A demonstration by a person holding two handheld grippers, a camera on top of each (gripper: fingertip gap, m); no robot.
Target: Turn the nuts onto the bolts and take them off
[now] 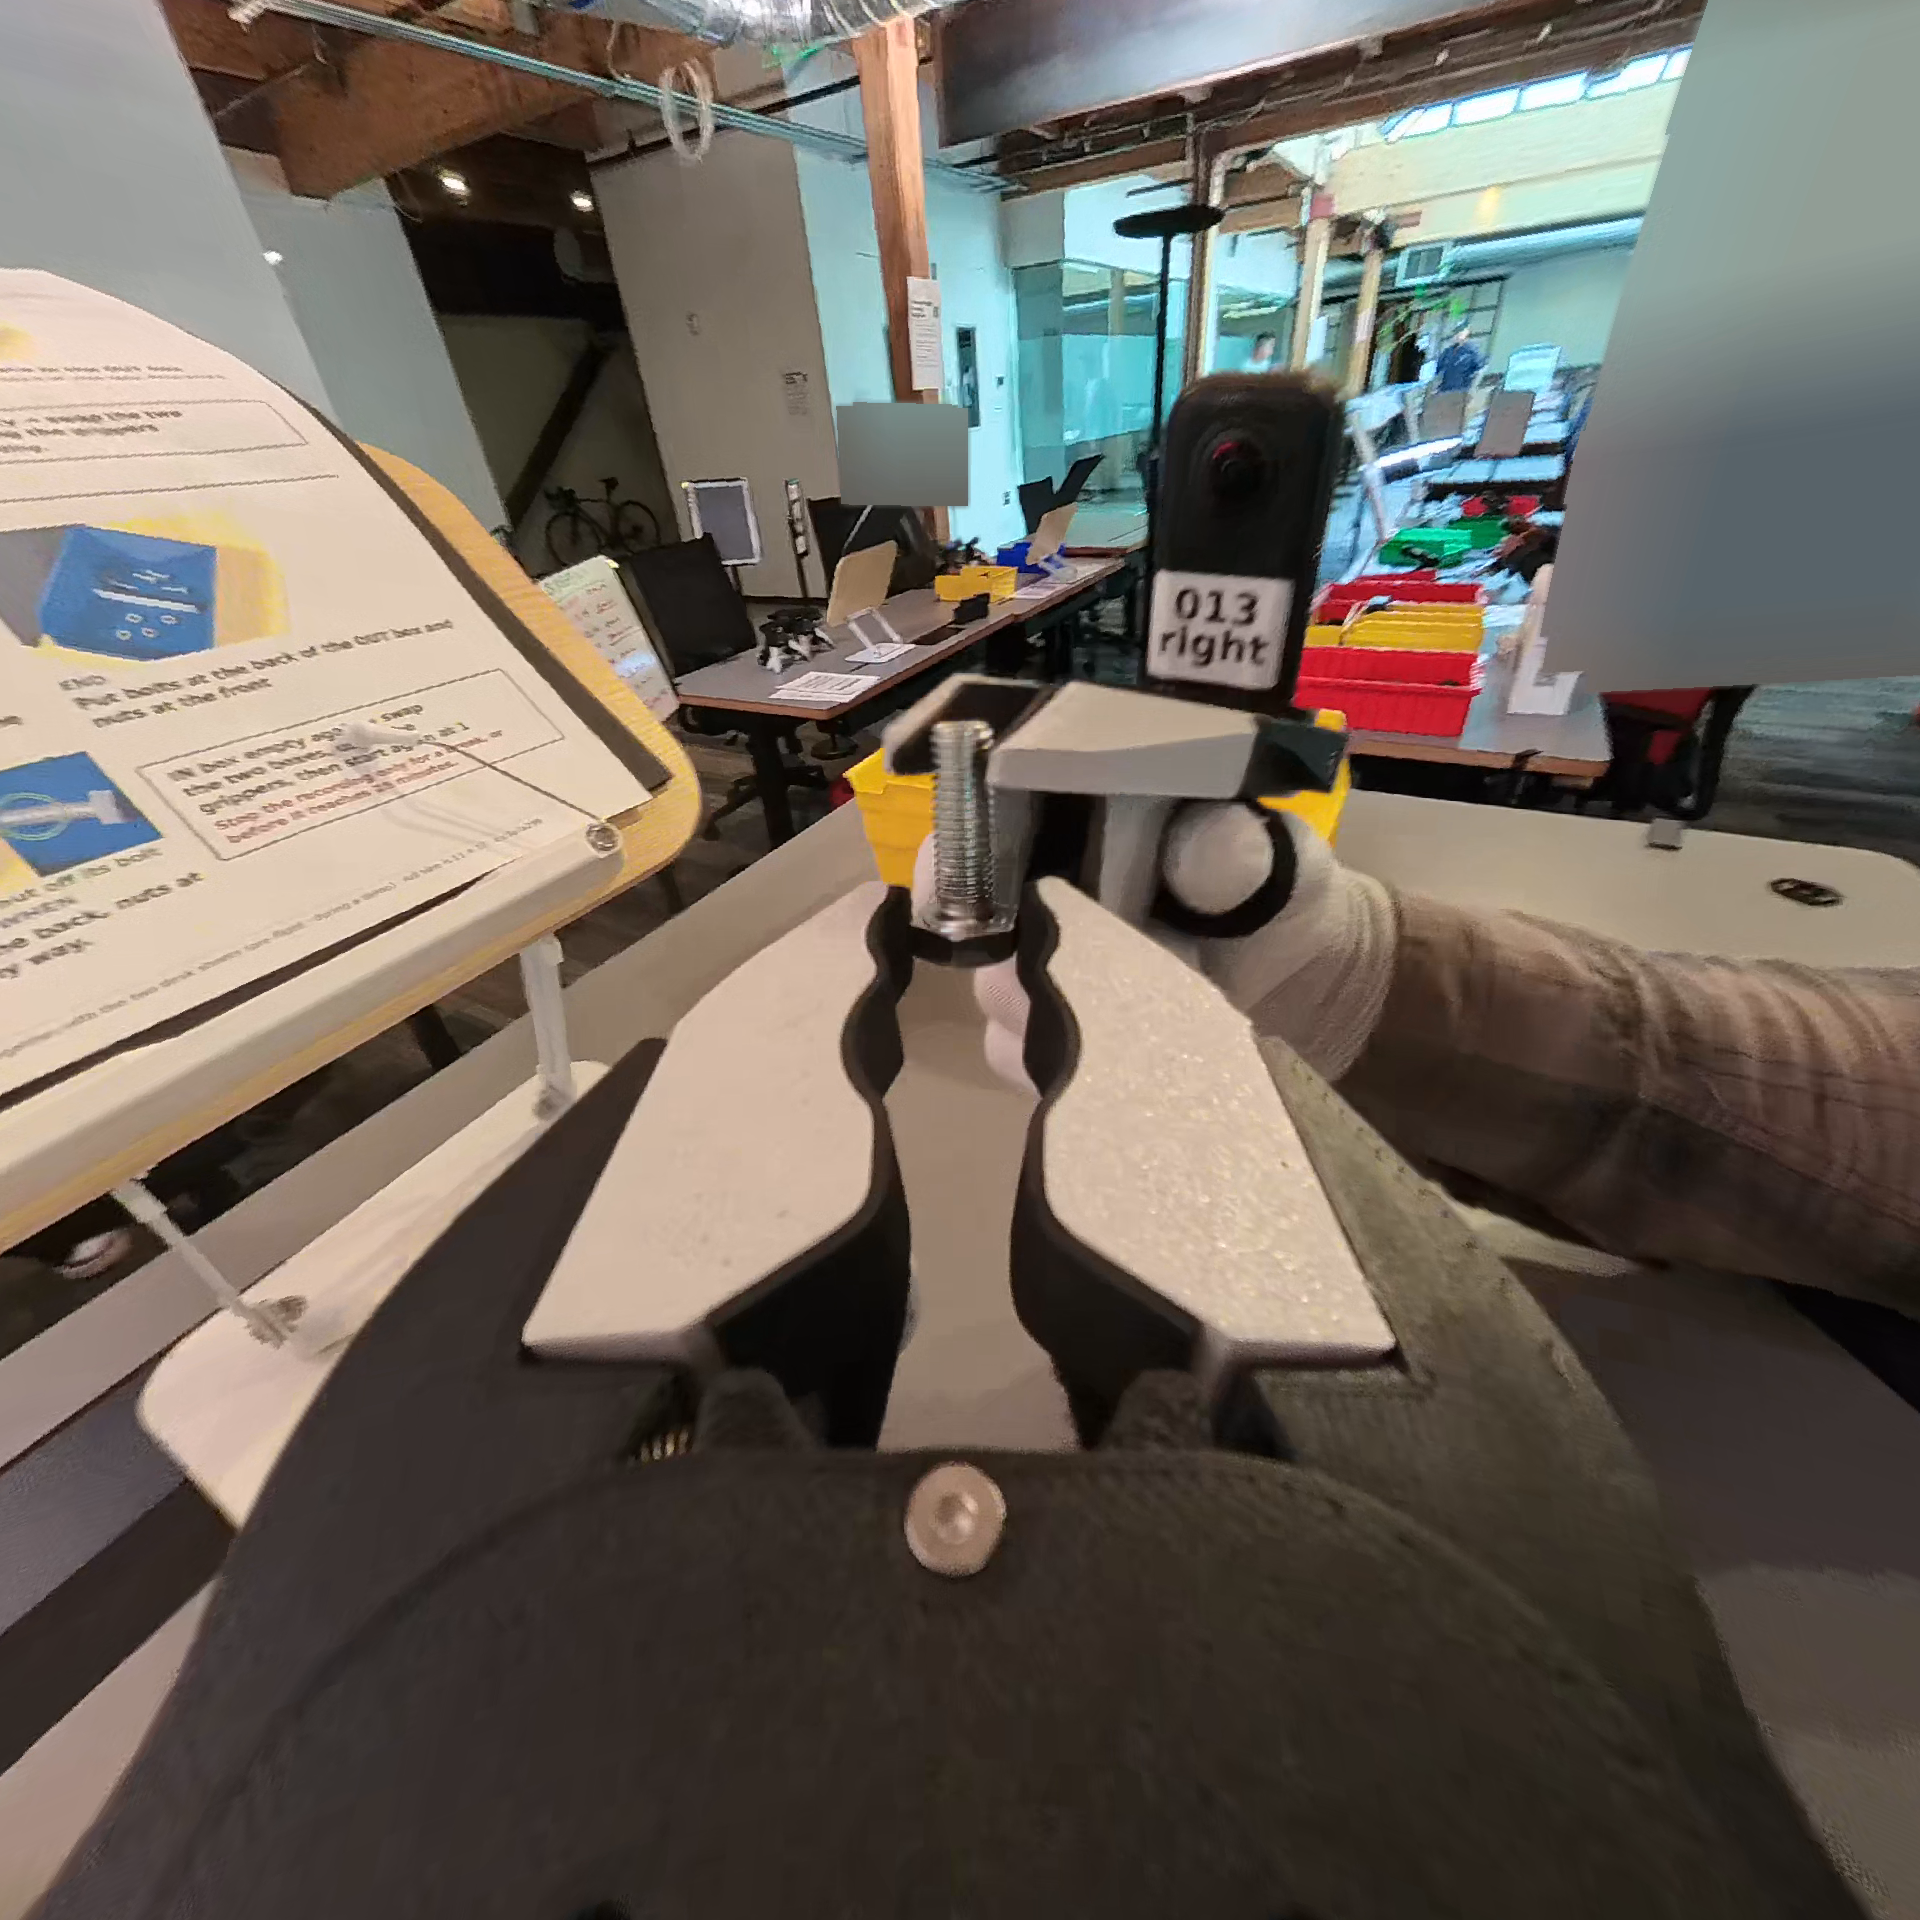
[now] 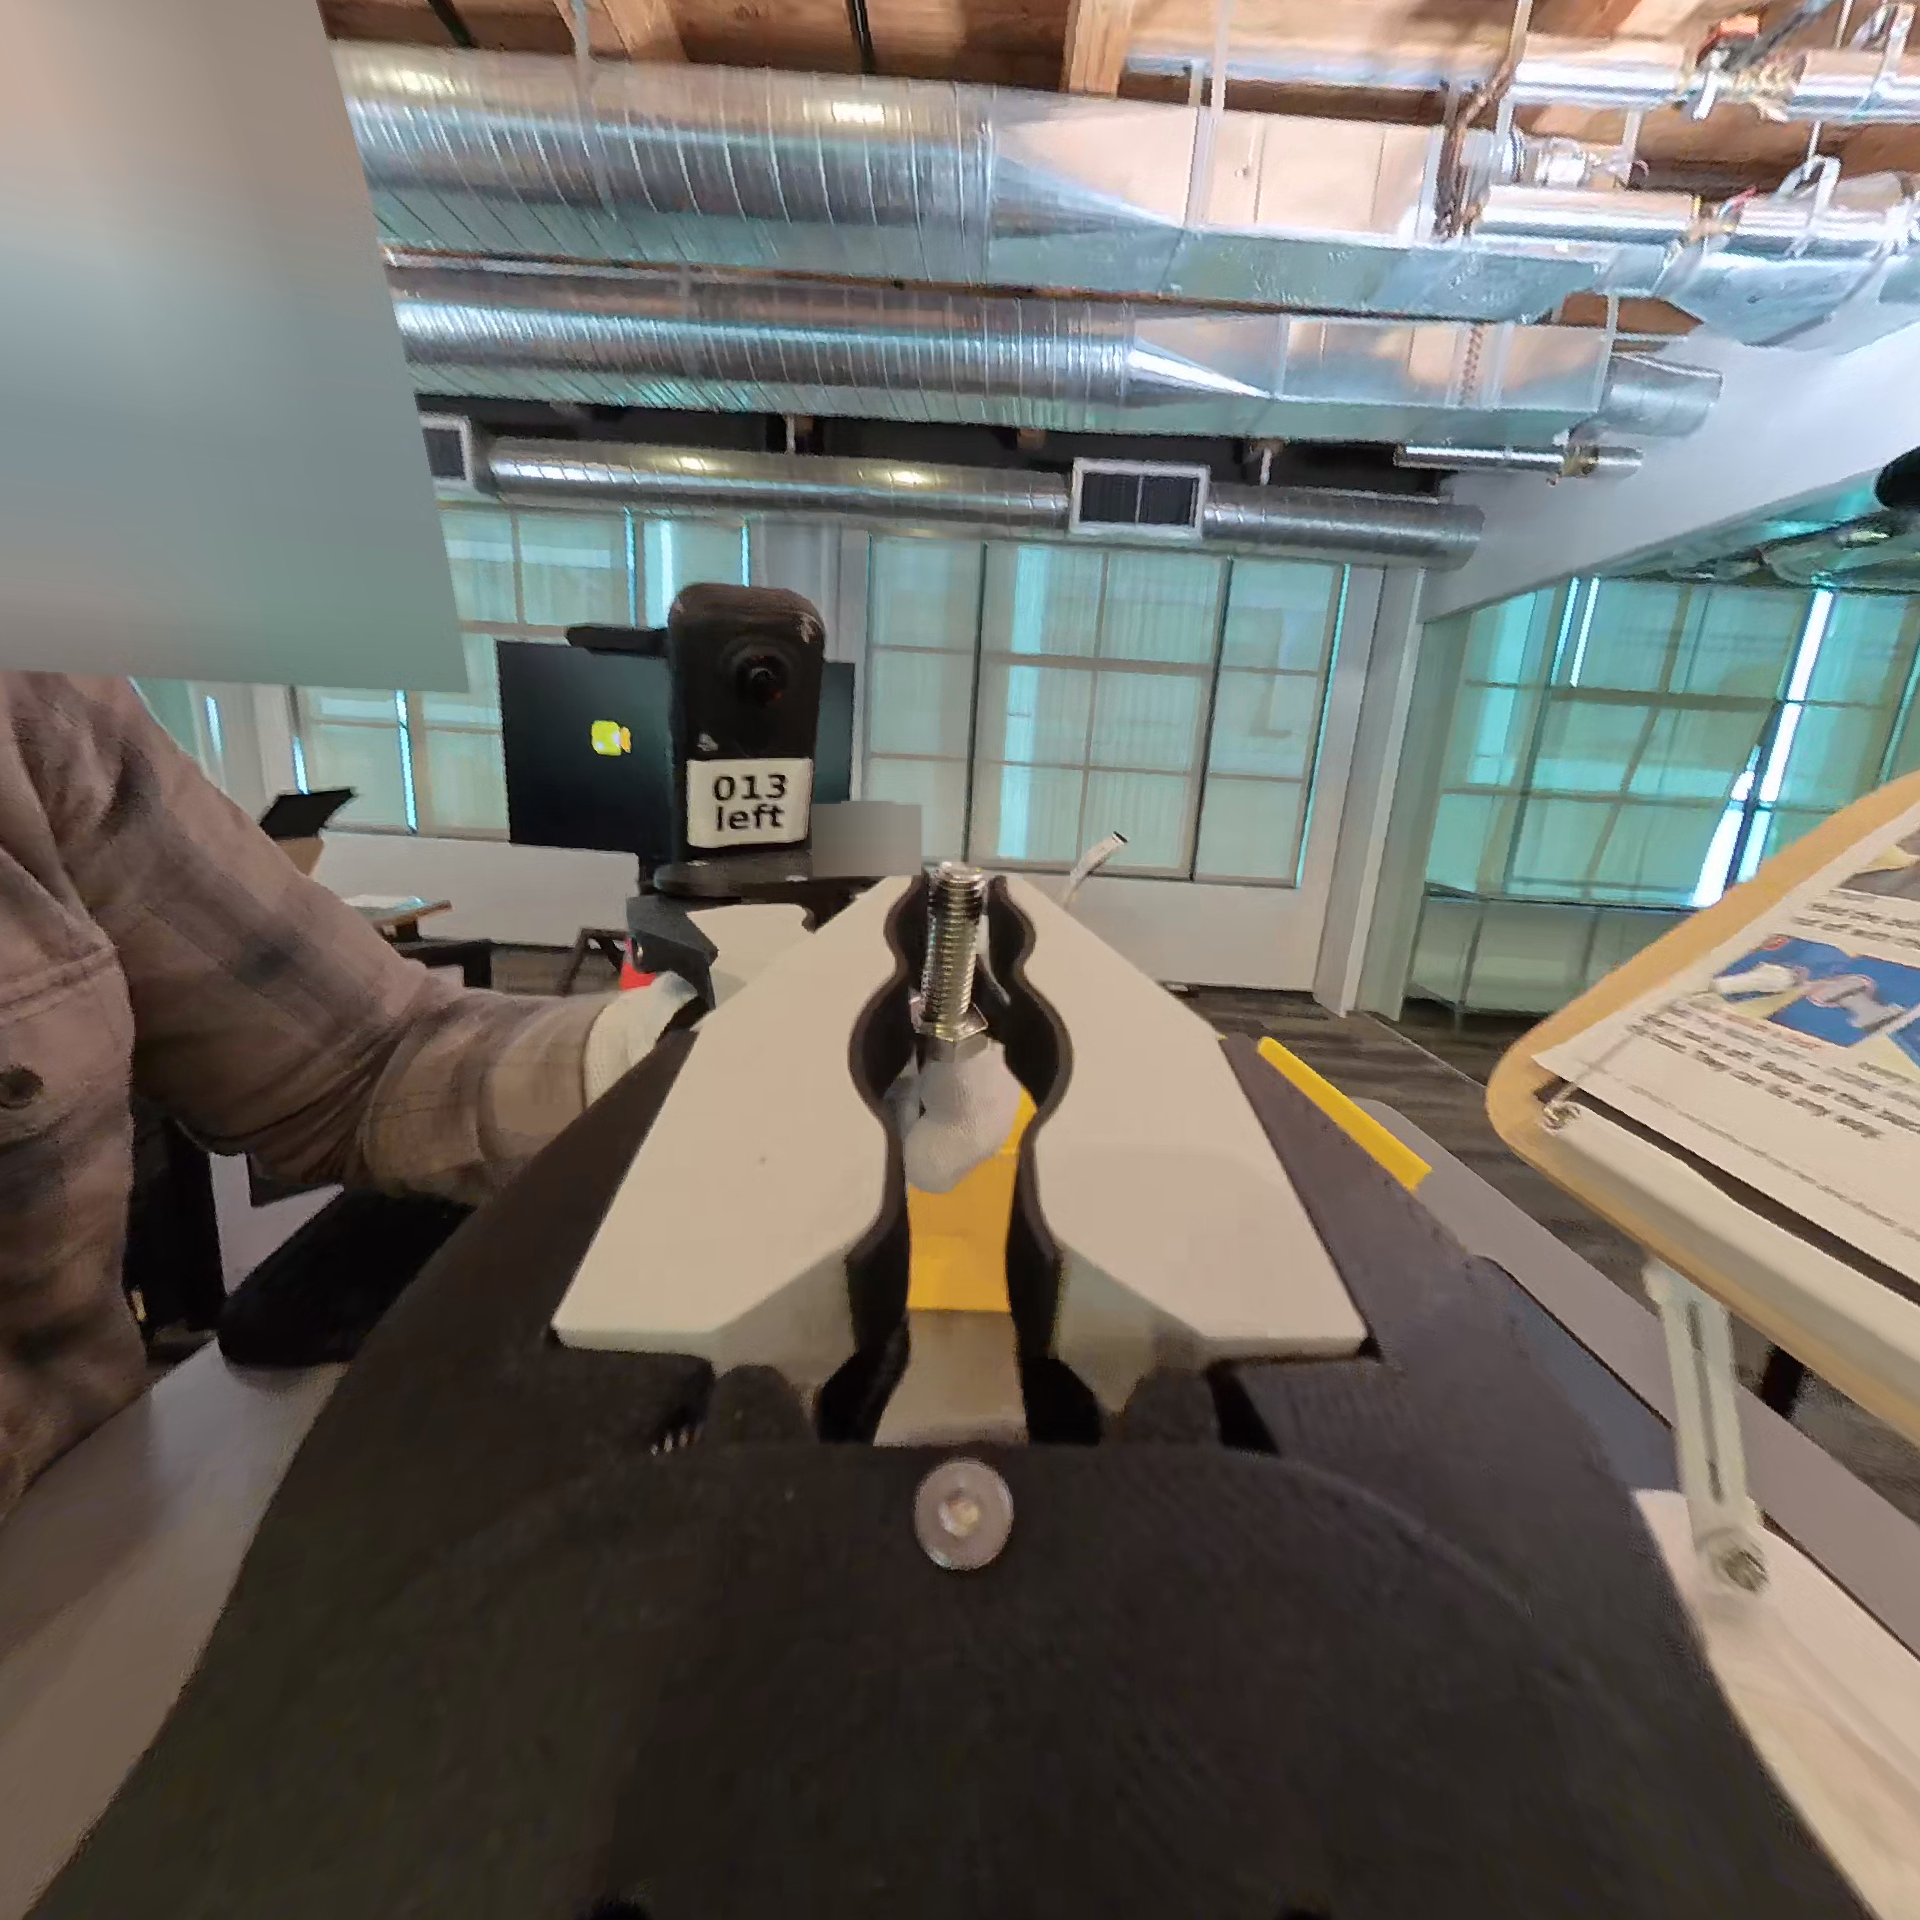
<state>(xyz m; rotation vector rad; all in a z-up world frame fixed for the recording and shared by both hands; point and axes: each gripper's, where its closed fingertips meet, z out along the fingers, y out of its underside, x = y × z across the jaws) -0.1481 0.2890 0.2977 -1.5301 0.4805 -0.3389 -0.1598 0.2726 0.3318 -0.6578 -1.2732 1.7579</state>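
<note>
Left wrist view: the left gripper, white grainy plates with wavy black liners, is closed on the hexagonal steel nut low on the upright, shiny threaded steel bolt. The right gripper clasps the bolt's top. A yellow plastic bin sits behind.

Right wrist view: the right gripper's jaws clamp the bolt's thread, the nut beneath near the head. By my reading, the nut is threaded far on; unscrewing remains.
</note>
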